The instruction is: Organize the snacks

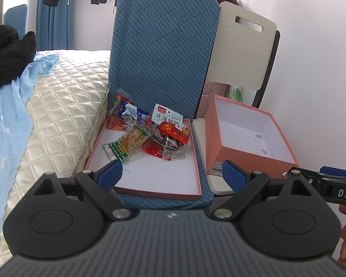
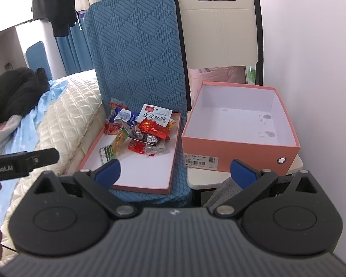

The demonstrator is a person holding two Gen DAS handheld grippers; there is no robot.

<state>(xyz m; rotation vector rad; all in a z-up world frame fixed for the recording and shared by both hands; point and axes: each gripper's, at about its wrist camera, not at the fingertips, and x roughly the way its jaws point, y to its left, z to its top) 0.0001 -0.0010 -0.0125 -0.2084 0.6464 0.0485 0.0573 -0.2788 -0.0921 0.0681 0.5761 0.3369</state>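
Both the left gripper (image 1: 171, 173) and right gripper (image 2: 175, 173) have jaws spread wide, holding nothing; snack packets (image 1: 150, 136) lie ahead of them in the box lid (image 1: 163, 182), the empty pink box (image 2: 240, 147) to the right.

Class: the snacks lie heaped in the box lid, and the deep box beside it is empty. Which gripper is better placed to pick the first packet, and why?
Probably left. The left gripper, open, faces the snack pile in the lid; the right gripper, also open, sits nearer the empty box.

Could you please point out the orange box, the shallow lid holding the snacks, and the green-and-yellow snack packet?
orange box (image 2: 230, 149): right wrist view, front wall.
shallow lid (image 1: 154, 177): left wrist view, bare white floor.
green-and-yellow snack packet (image 1: 130, 142): left wrist view, packet's middle.
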